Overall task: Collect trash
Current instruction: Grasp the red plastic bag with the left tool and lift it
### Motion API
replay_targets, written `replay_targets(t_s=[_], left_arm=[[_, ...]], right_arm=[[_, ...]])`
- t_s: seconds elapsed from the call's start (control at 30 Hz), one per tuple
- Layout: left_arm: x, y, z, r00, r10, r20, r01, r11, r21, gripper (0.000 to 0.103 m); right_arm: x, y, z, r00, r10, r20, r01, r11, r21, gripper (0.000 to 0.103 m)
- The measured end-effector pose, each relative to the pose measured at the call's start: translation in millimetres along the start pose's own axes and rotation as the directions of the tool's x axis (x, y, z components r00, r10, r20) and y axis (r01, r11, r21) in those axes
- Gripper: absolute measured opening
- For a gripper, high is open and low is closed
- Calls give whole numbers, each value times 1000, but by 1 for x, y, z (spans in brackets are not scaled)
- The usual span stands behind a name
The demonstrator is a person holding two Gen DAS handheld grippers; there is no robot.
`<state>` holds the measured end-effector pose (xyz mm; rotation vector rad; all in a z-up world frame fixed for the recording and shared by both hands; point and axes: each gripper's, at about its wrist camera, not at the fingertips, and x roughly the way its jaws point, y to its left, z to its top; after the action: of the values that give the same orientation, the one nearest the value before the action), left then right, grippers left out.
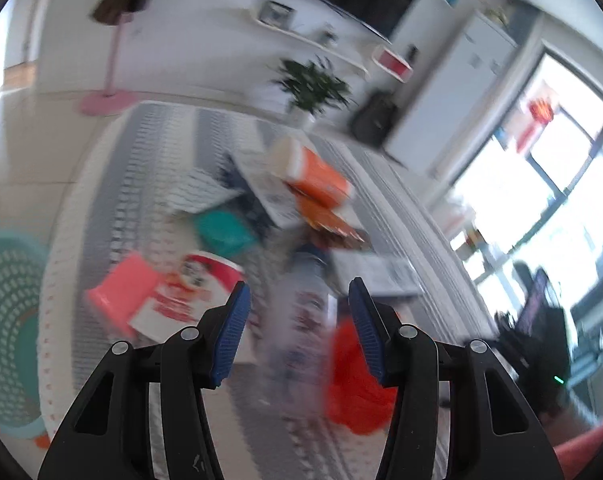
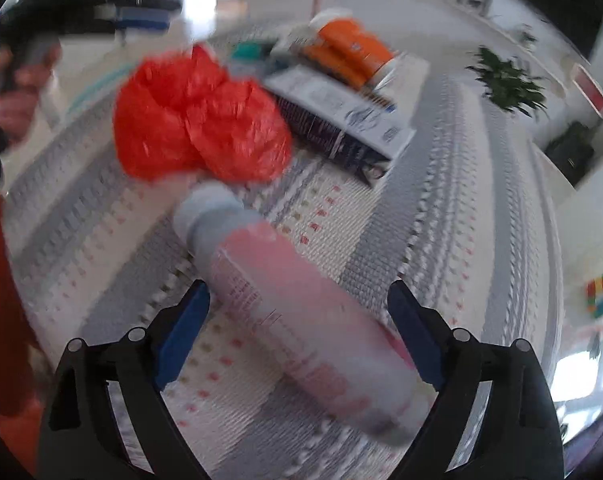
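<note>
Trash lies on a grey and white rug. In the right wrist view a plastic bottle [image 2: 297, 312] with a pink label lies between the open jaws of my right gripper [image 2: 301, 312]; the pads do not touch it. A crumpled red plastic bag [image 2: 197, 120] lies just beyond its cap. In the left wrist view my left gripper [image 1: 299, 308] is open above the same bottle [image 1: 301, 320], blurred, with the red bag [image 1: 353, 380] to its right. An orange canister [image 1: 313, 168] [image 2: 353, 52], a red-white paper cup [image 1: 185, 296] and a teal packet [image 1: 223, 230] lie further off.
A teal mesh basket [image 1: 5, 332] stands at the left edge of the rug. A white and dark box [image 2: 341, 116] lies under the orange canister. A potted plant [image 1: 313, 88], a pink stand [image 1: 105, 100] and a dark bag [image 1: 373, 120] stand by the far wall.
</note>
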<state>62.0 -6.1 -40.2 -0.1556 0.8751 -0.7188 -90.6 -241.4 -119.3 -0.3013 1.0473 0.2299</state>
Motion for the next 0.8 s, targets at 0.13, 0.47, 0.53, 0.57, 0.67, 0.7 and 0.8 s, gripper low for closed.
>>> replay_targets(t_s=[0.13,0.47,0.53,0.57,0.67,0.7,0.8], left_arm=[[1,-41,-9,997,-22,-77,32,990,141,60],[45,-101,-42,966,173,-192,-85,915,394,55],[53,-103,-46,961,180,-209,-82,911,405,45],[59,-104,-49,959,170,-227,-68,915,399,41],[75,-105,-54,953,173,-249,-72,927,368,46],[81,-106,-55,950,176,-257,-76,932,355,49],[90,-112,-57,947,191,-257,-92,932,352,56]], right_arm=[[14,-21,6,999,34,5,-35,994,107,61],[3,-77,-6,997,4,78,-41,876,481,46],[5,-80,-7,997,3,71,-39,864,502,46],[7,-83,-7,997,7,73,-43,857,513,47],[6,-89,-12,997,16,80,-58,830,555,48],[4,-90,-15,996,15,83,-59,825,561,48],[-2,-85,-21,996,8,83,-54,827,560,50]])
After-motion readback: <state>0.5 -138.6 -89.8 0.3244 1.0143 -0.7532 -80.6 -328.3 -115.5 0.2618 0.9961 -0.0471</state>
